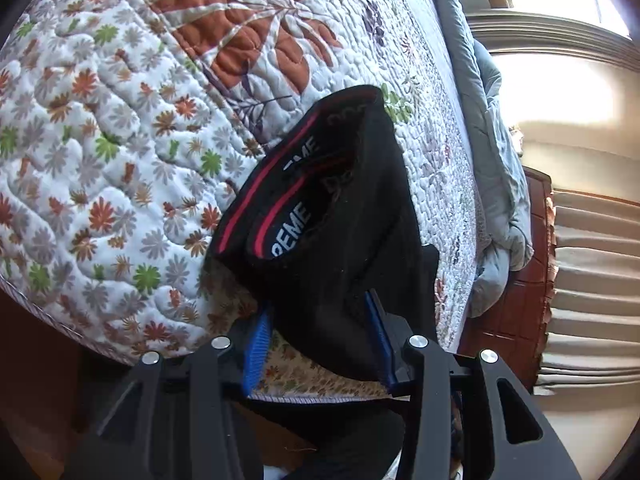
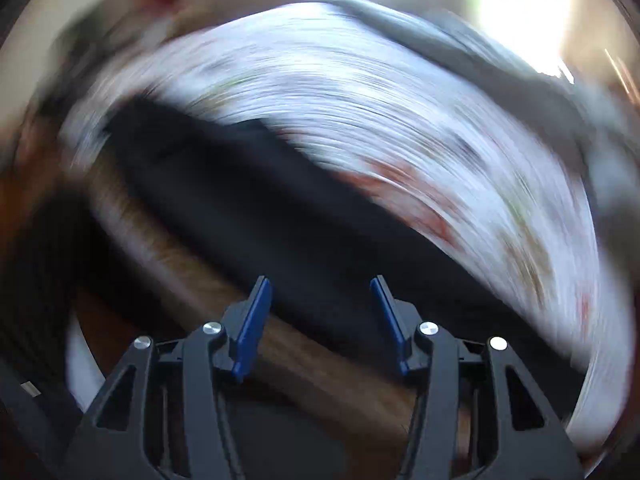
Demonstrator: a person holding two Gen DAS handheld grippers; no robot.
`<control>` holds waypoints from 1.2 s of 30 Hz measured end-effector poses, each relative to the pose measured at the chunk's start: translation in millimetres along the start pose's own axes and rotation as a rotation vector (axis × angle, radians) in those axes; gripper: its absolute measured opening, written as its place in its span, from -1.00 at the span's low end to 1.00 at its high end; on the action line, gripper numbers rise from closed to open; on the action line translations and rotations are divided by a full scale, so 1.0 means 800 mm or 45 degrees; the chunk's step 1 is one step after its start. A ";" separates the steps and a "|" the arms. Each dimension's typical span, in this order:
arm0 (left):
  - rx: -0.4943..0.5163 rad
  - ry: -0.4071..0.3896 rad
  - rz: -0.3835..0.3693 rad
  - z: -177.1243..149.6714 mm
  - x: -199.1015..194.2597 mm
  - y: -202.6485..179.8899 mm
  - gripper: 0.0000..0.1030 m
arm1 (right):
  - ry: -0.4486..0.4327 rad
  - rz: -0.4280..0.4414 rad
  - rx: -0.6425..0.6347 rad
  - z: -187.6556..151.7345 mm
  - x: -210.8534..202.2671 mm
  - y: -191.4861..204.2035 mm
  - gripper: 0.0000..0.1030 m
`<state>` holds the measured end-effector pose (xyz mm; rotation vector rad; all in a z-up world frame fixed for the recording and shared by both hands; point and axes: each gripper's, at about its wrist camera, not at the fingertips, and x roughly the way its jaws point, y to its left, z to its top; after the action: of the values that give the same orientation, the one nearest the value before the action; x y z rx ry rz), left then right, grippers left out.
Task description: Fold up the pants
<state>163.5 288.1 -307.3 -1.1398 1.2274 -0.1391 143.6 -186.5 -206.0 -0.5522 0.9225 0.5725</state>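
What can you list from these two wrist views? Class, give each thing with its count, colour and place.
pants: one, black, waistband with red stripes and white lettering, lying on the quilt at the bed's edge, reaching between the left pads
quilt: one, white with orange, green and grey flowers, covering the bed
blanket: one, grey-blue, bunched along the quilt's far edge
curtain: one, beige, pleated, beside the bed
left hand-held gripper: one, black with blue pads, open, black cloth between them
right hand-held gripper: one, black with blue pads, open, nothing gripped, view blurred
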 end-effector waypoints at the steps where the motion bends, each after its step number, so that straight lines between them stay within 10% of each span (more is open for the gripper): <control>1: 0.005 -0.009 0.008 -0.002 0.001 0.000 -0.15 | -0.022 -0.033 -0.151 0.013 0.012 0.039 -0.02; 7: 0.068 -0.112 0.059 -0.011 0.000 -0.006 -0.41 | -0.137 -0.204 -0.788 0.037 0.094 0.195 -0.14; 13: 0.097 -0.136 0.075 -0.013 0.004 -0.008 -0.54 | -0.097 -0.256 -0.890 0.039 0.137 0.206 -0.14; 16: 0.074 -0.126 0.078 -0.010 0.008 0.001 -0.67 | -0.060 -0.219 -0.882 0.038 0.142 0.200 -0.29; 17: 0.060 -0.123 0.073 -0.009 0.007 0.002 -0.69 | -0.049 -0.203 -0.864 0.043 0.141 0.198 -0.88; 22: 0.056 -0.115 0.069 -0.016 -0.005 -0.005 -0.77 | -0.054 -0.162 -0.782 0.065 0.116 0.181 -0.91; 30: 0.055 -0.052 0.095 -0.023 0.007 0.022 -0.69 | 0.022 -0.119 -0.863 0.036 0.140 0.204 -0.74; 33: 0.102 -0.085 0.129 -0.029 -0.016 0.017 -0.20 | 0.002 0.027 -0.665 0.056 0.111 0.170 -0.14; 36: 0.219 -0.325 0.329 -0.037 -0.073 -0.008 0.05 | -0.008 0.214 -0.310 0.080 0.092 0.109 -0.14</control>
<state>119.5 303.9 -260.7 -0.8145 1.1005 0.0922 157.6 -65.2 -254.2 -0.6948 0.9044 0.8451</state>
